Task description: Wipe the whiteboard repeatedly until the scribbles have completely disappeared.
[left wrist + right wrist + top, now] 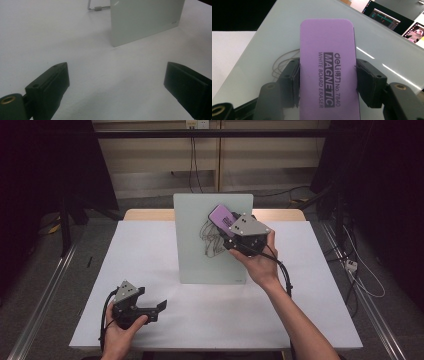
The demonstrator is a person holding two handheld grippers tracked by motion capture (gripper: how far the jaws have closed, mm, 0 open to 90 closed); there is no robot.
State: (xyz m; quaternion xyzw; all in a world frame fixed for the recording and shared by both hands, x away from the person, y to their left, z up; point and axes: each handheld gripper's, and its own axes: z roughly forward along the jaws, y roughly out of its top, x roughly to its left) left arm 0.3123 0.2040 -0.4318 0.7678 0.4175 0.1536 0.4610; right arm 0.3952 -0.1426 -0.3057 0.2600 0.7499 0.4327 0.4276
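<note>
A pale green glass board stands upright on the white table, with dark scribbles on its face. My right gripper is shut on a purple whiteboard eraser, pressed flat against the board's upper right over the scribbles. In the right gripper view the eraser sits between both jaws, its printed label up, with scribble lines beside the left jaw. My left gripper rests low at the table's front left, open and holding nothing. The left gripper view shows the board's lower corner beyond the wide-apart jaws.
The white table cover spreads around the board. A metal stand leg props the board from behind. Cables lie on the floor at the right, and dark curtains flank both sides.
</note>
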